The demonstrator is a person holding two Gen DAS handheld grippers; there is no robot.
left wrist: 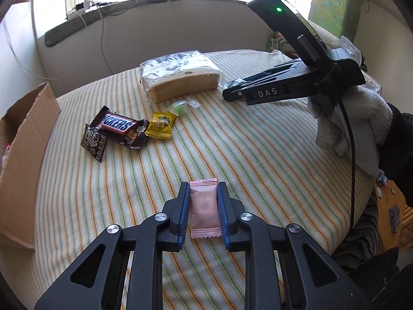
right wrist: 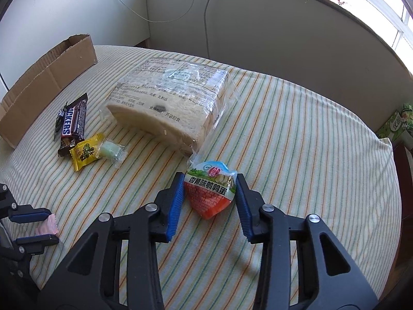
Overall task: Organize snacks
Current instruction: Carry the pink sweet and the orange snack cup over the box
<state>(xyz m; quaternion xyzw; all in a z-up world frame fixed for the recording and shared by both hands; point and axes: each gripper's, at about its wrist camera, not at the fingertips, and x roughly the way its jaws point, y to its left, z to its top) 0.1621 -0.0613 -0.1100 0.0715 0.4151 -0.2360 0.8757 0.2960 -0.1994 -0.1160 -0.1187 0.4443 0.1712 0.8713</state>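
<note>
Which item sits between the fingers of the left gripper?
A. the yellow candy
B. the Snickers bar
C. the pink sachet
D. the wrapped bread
C: in the left wrist view the pink sachet lies between the blue pads of the left gripper, which touch its two long edges, while the Snickers bar lies far ahead on the striped cloth.
</note>
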